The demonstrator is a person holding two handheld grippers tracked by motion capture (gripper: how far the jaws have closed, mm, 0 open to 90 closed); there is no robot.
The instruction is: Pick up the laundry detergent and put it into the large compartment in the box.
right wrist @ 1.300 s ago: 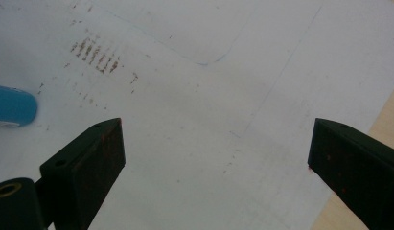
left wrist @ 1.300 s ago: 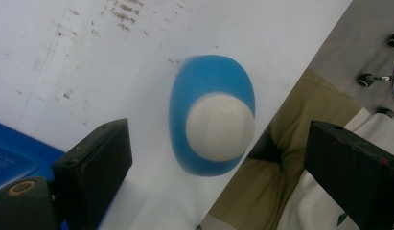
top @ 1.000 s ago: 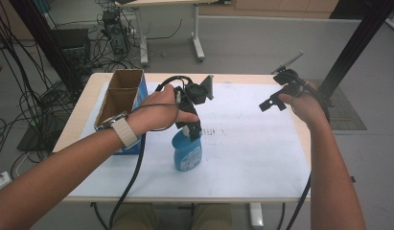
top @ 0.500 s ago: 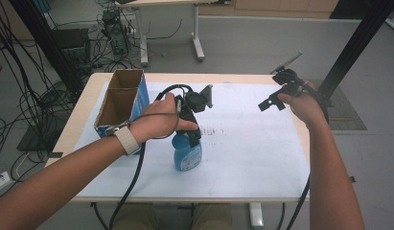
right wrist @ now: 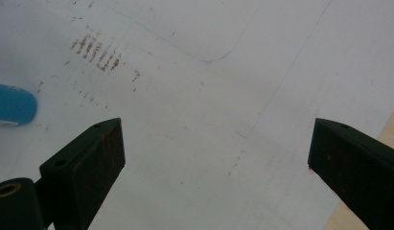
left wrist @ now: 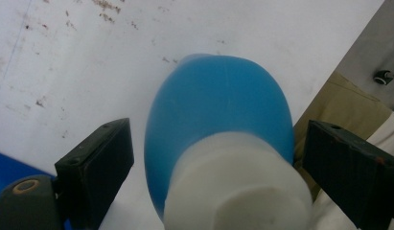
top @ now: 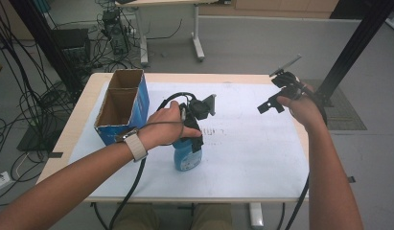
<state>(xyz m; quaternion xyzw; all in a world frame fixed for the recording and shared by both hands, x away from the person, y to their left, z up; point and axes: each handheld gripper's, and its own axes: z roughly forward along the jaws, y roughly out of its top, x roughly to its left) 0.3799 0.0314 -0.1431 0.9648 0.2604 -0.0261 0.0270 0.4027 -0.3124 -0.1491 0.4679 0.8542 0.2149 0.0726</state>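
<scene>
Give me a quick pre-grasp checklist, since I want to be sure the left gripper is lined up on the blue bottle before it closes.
1. Blue bottle between the left gripper jaws: ok, one jaw on each side.
2. Pads pressing on the bottle: not ok, gaps show on both sides, though the jaws have just been closing.
3. White cap centred between the jaws: ok.
4. Bottle lying on the white sheet, apart from the cardboard box: ok.
5. Right gripper out of the way: ok, open over the sheet's far right.
6. Cap tight: cannot tell.
</scene>
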